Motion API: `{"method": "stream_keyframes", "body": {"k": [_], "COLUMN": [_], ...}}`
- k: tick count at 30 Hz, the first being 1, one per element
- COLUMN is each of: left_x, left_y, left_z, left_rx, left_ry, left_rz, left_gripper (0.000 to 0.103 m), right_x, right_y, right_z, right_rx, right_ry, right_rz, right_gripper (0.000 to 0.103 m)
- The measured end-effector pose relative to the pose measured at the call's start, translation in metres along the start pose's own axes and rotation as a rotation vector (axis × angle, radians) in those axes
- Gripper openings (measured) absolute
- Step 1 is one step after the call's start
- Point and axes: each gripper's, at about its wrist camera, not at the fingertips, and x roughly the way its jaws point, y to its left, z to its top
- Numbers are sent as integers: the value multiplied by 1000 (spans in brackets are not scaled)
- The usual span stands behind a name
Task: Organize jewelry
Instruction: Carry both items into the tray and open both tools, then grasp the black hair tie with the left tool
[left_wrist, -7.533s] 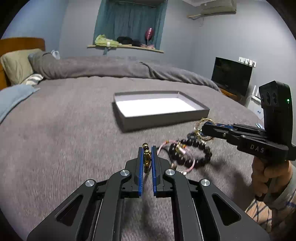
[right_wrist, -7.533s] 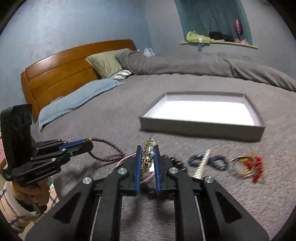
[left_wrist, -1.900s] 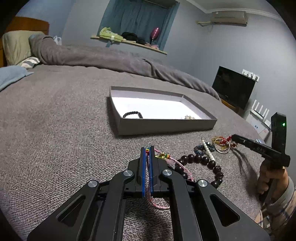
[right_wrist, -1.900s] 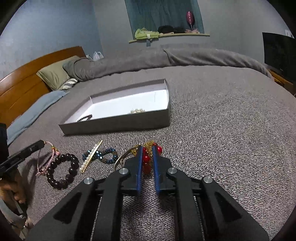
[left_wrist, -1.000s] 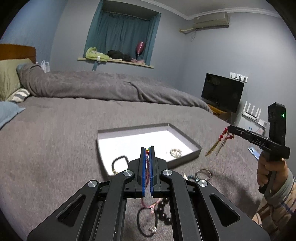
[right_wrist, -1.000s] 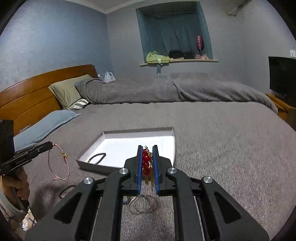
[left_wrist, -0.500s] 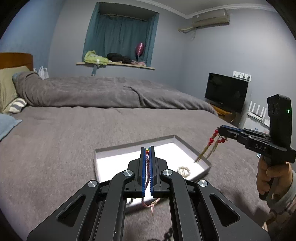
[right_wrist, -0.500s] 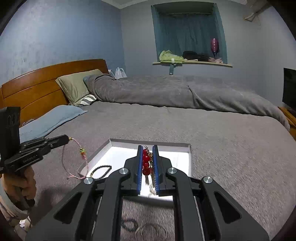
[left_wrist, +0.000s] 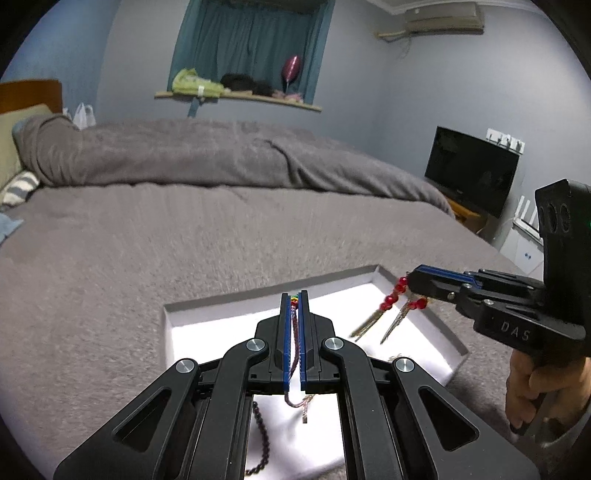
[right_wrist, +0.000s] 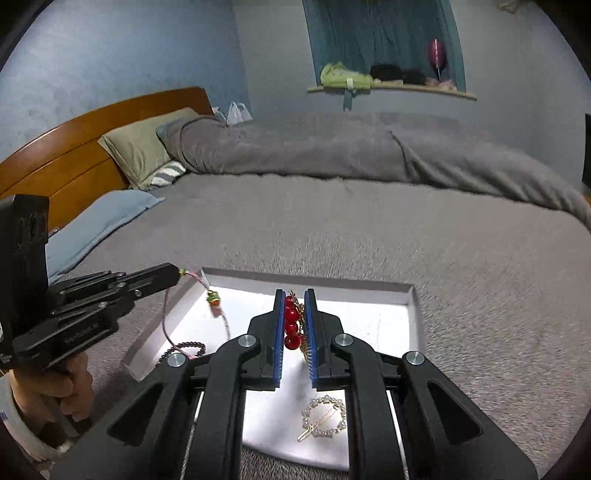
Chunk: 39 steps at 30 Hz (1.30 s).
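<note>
Bed (left_wrist: 147, 236) in grey cover, wide and soft. On it sits the shallow grey box (right_wrist: 415, 314) with white floor, already holding a dark bead bracelet (right_wrist: 188, 347) at its left end and a pearl ring brooch (right_wrist: 325, 415) toward the near edge.

We hold both tools above the box. Left gripper (left_wrist: 294, 299): jaws nearly shut, pinching the pink cord bracelet (left_wrist: 293, 332), whose loop hangs over the box's left end, close to the dark beads. Right gripper (right_wrist: 294, 295): jaws a little apart but bearing on the red bead earrings (right_wrist: 291, 325), whose gold tassels dangle over the box's right half.

Step in hand, as we judge it: lower and let go. To do it well we should bring each piece down until its hanging end touches the white floor, then ease the jaws apart, so nothing swings out over the rim. Keep the cord off the dark beads to avoid tangling; keep the earrings away from the brooch.

Pose: both tools roughly level, tips converging from opposite sides, our hands (left_wrist: 532, 384) gripping the handles below.
</note>
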Motion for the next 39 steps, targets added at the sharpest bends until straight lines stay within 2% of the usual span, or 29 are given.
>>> {"method": "stream_keyframes", "body": {"k": [6, 12, 13, 14, 16, 18, 20, 21, 23, 26, 27, 30, 34, 36, 39], "left_x": [32, 46, 47, 46, 41, 35, 29, 24, 16, 5, 0, -15, -35, -45, -59], "left_y": [8, 21, 24, 26, 29, 32, 34, 35, 34, 32, 31, 30, 27, 26, 23], "left_z": [-13, -16, -17, -17, -19, -20, -22, -23, -23, -25, -26, -34, -47, -54, -65], "left_rx": [-2, -25, -29, -34, -38, -42, -49, -53, -52, -42, -38, -36, -40, -39, -40], "left_ry": [82, 140, 143, 141, 126, 112, 102, 93, 78, 65, 66, 50, 44, 39, 40], "left_rz": [37, 100, 110, 111, 121, 126, 125, 118, 124, 125, 125, 129, 118, 115, 100], "left_gripper": [4, 4, 9, 22, 34, 42, 57, 59, 70, 71, 72, 83, 83, 84, 84], "right_x": [32, 48, 48, 48, 45, 40, 34, 30, 23, 14, 9, -5, -22, -30, -40], "right_y": [-10, -22, -24, -26, -28, -31, -33, -33, -34, -32, -30, -27, -21, -19, -17], "right_z": [-8, -17, -19, -20, -23, -24, -26, -27, -29, -32, -34, -40, -51, -58, -66], "right_rx": [2, 10, 13, 15, 21, 30, 35, 35, 34, 32, 29, 22, 11, 6, 6], "right_ry": [83, 143, 148, 148, 141, 130, 121, 114, 101, 90, 84, 62, 42, 32, 29], "right_rz": [-47, -98, -102, -105, -105, -102, -98, -97, -97, -93, -93, -92, -93, -95, -90], "right_gripper": [10, 10, 10, 11, 13, 13, 13, 16, 23, 25, 29, 39, 43, 50, 52]}}
